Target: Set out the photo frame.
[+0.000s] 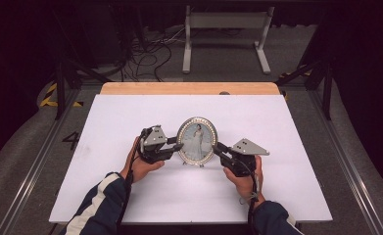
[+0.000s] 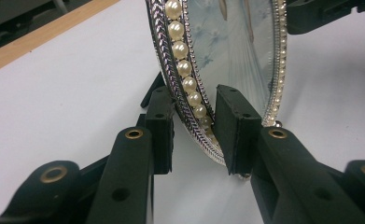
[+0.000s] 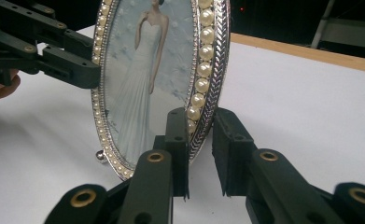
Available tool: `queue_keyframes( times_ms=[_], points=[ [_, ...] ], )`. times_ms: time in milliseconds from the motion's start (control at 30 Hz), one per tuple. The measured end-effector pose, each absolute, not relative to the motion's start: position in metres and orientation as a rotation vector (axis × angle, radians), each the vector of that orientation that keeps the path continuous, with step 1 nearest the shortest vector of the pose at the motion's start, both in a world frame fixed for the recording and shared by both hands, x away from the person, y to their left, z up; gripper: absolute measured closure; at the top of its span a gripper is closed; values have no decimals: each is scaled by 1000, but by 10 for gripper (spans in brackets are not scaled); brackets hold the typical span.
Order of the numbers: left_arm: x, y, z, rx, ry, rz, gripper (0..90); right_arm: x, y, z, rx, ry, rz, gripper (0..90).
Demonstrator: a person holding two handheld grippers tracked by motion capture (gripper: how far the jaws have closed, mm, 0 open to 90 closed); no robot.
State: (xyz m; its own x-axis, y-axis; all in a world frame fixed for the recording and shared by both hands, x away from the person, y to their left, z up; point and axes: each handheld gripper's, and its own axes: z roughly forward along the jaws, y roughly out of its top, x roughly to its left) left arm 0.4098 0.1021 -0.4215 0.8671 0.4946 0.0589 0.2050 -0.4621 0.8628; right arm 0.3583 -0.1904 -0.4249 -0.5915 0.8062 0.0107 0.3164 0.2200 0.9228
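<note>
An oval picture frame [image 1: 197, 139] with a pearl and silver rim stands upright near the middle of the white table top [image 1: 120, 117]; it holds a photo of a person in a long white dress. My left gripper [image 1: 178, 147] is shut on the frame's left edge, one pad in front and one behind [image 2: 194, 116]. My right gripper [image 1: 217, 148] is shut on the right edge the same way [image 3: 200, 135]. The frame [image 3: 143, 79] rests on small ball feet. In the right gripper view, the left gripper [image 3: 54, 56] reaches in from the far side.
A strip of bare wood [image 1: 189, 88] runs along the table's far edge. Beyond it on the floor are a white metal stand [image 1: 226, 29] and loose cables [image 1: 145, 54]. Metal rails run along both sides of the table.
</note>
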Motion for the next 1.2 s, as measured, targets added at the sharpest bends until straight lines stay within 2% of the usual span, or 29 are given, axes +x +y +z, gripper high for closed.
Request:
queue_keyframes(
  times_ms=[567, 733, 833, 1100, 1200],
  points=[
    [409, 102, -425, 2086, 525, 380, 655, 360, -185, -422, 1011, 2015, 1360, 772],
    [407, 102, -424, 2092, 507, 382, 608, 360, -186, -422, 1011, 2014, 1360, 768],
    [407, 105, -422, 2086, 493, 386, 604, 360, -186, -422, 1012, 2012, 1359, 738],
    [407, 110, -421, 2068, 502, 373, 696, 360, -184, -422, 1010, 2005, 1356, 742],
    [405, 108, -421, 2085, 491, 379, 705, 362, -185, -423, 1021, 2006, 1358, 737]
  ],
)
